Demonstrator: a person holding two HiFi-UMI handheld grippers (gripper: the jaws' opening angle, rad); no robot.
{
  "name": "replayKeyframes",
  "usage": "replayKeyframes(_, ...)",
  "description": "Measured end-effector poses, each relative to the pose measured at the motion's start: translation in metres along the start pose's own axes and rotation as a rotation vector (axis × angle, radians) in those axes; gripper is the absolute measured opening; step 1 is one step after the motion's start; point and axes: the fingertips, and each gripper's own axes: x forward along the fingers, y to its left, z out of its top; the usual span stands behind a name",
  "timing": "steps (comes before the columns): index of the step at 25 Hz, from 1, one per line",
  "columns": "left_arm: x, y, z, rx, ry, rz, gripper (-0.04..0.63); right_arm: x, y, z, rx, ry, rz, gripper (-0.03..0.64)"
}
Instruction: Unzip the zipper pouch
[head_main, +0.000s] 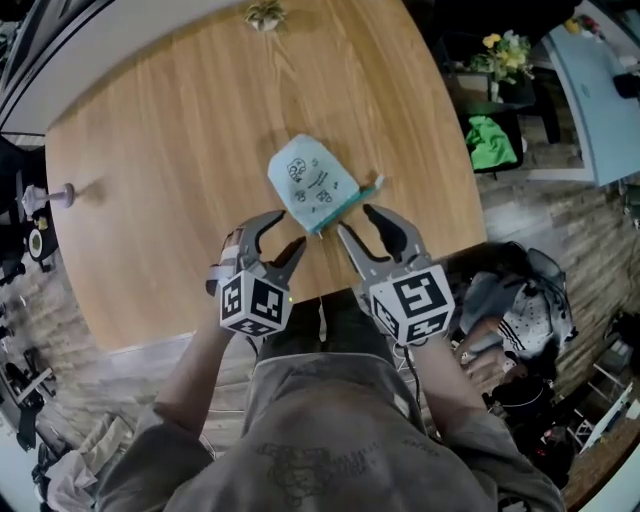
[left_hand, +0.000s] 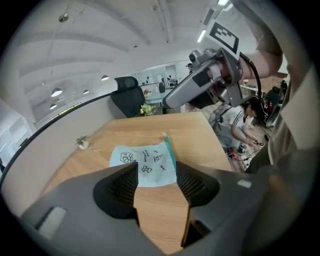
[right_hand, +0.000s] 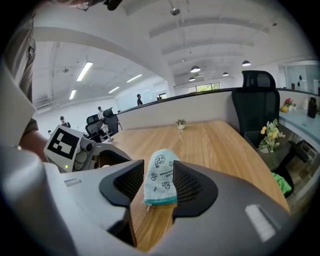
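Pale blue printed pouch (head_main: 313, 183), teal zipper edge

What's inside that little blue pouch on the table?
Nothing inside shows. The pouch lies flat on the wooden table, its teal zipper edge apparently closed, so the printed fabric covers any contents.

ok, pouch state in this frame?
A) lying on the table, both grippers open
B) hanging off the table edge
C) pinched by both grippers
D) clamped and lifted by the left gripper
A: the pouch lies flat on the table. The left gripper and right gripper both have their jaws apart, and neither is closed on it.
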Motion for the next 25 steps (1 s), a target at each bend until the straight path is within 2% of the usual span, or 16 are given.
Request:
replayKeyframes(4,0.025,-0.011,-0.020,-0.014,0.017,-0.077,0.239,0.014,-0.009,-0.022,0.017,0.036,-0.013,0.192)
replayKeyframes(9,0.049,-0.028,-0.035,0.020,0.038,-0.142,0.239,0.026,-0.021,-0.041,0.036,0.063,-0.034,0.192)
replayKeyframes(16,0.067,-0.042,-0.055,0.057,0.081,-0.181,0.239,0.033,-0.022,-0.060,0.065,0.091,-0.048,0.181)
replayKeyframes(21,0.067,-0.046,-0.057,0.018,0.068,-0.208,0.233,0.031,-0.020,-0.072,0.081,0.103,-0.057,0.181)
replayKeyframes(25,0.069,-0.046,-0.059,-0.068,0.072,-0.220,0.226,0.032,-0.019,-0.077,0.093,0.109,-0.060,0.181)
